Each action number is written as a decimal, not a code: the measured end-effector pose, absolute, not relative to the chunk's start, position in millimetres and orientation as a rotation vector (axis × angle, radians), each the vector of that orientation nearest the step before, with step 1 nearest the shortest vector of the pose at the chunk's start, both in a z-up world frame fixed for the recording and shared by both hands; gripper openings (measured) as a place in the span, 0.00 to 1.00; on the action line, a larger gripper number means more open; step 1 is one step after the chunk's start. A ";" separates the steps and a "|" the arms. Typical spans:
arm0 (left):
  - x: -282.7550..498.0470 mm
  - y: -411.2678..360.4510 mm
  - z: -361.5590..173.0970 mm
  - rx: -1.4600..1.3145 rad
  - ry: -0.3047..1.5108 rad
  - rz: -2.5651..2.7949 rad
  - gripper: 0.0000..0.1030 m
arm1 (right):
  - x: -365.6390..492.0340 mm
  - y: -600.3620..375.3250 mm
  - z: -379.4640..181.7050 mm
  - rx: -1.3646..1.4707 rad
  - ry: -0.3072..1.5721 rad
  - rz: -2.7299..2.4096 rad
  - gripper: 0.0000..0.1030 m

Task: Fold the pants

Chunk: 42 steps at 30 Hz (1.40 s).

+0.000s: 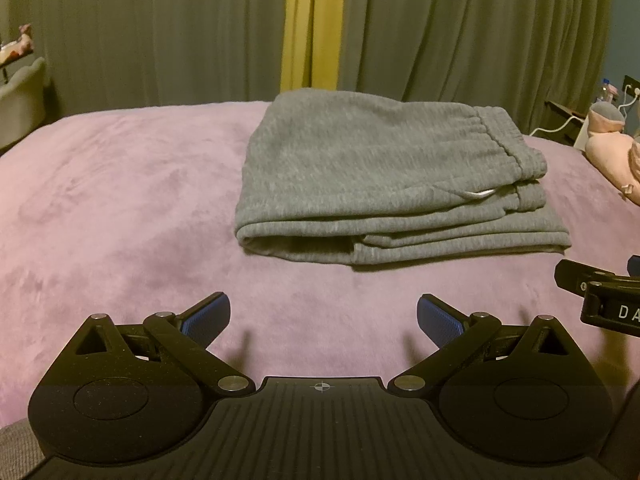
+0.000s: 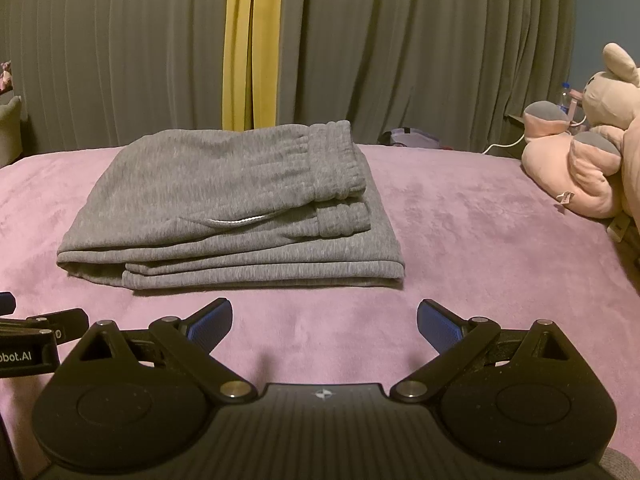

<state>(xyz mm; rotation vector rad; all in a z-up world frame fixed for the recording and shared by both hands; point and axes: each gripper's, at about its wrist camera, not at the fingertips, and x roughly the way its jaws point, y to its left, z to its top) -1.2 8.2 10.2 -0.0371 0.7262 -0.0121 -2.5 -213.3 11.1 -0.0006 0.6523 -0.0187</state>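
Pants (image 1: 384,184) folded on blanket (image 1: 120,200) | left gripper (image 1: 323,320) fingers apart | right gripper (image 2: 324,322) fingers apart

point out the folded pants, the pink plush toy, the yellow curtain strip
folded pants (image 2: 224,184): right wrist view, on the top grey layer.
pink plush toy (image 2: 568,168): right wrist view, on its pink body.
yellow curtain strip (image 1: 312,24): left wrist view, mid-strip between the grey curtains.

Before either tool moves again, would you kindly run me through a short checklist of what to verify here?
1. Left tool open, holding nothing: ok.
2. Right tool open, holding nothing: ok.
3. Grey fleece pants folded into a stacked bundle: ok.
4. Both tools clear of the bundle: ok.
5. Bundle fully on the pink plush blanket, apart from the pink stuffed toy: ok.
6. Hidden layers smooth: cannot tell.
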 end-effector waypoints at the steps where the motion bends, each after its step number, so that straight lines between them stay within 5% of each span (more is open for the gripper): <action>1: -1.3 8.2 10.2 -0.037 0.726 -0.012 1.00 | -2.8 -213.3 11.2 -0.001 0.652 -0.019 0.96; 42: -0.8 9.7 6.2 -0.042 0.735 -0.008 1.00 | -2.3 -213.2 8.1 -0.013 0.656 -0.020 0.96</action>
